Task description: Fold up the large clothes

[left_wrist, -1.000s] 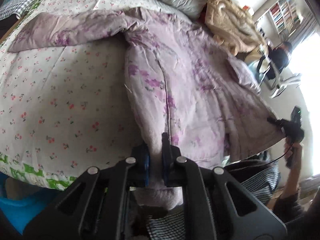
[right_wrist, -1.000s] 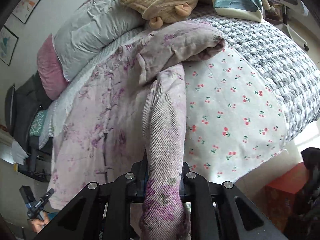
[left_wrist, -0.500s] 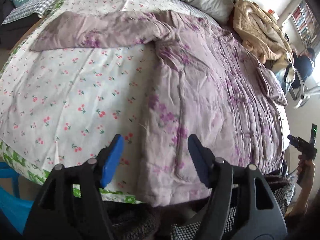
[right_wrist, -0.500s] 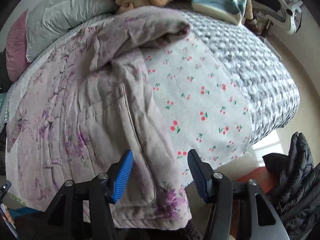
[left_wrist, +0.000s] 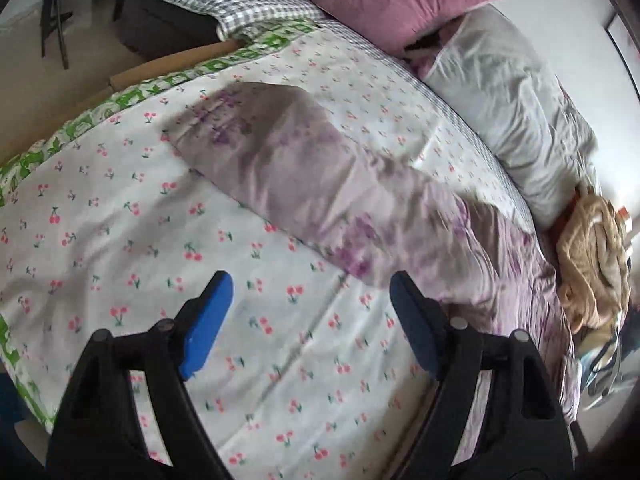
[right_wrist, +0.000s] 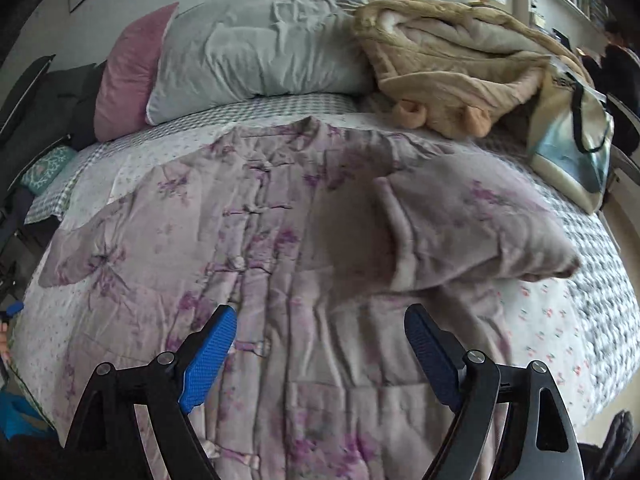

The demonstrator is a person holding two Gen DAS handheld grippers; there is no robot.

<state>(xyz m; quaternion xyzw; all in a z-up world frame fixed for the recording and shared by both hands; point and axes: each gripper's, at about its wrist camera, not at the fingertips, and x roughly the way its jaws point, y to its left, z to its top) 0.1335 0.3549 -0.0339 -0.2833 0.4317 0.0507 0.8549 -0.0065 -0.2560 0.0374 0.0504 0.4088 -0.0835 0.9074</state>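
Observation:
A large lilac quilted robe with purple flowers [right_wrist: 288,248] lies spread flat, front up, on the bed. Its knot buttons run down the middle. One sleeve [left_wrist: 288,168] stretches out over the cherry-print sheet; the other sleeve [right_wrist: 472,232] lies folded on itself at the right. My left gripper [left_wrist: 310,312] is open and empty above the sheet, just short of the outstretched sleeve. My right gripper [right_wrist: 320,344] is open and empty above the robe's lower front.
The cherry-print sheet [left_wrist: 120,240] covers the bed. A grey pillow [right_wrist: 256,52] and a pink pillow [right_wrist: 128,68] lie at the head. A beige fleece garment [right_wrist: 452,64] and a tote bag [right_wrist: 576,140] sit at the far right. The bed's green-patterned edge [left_wrist: 120,100] is left.
Both grippers let go of the robe's hem and opened wide. Both then swung up over the bed, the left toward the outstretched sleeve, the right over the robe's front.

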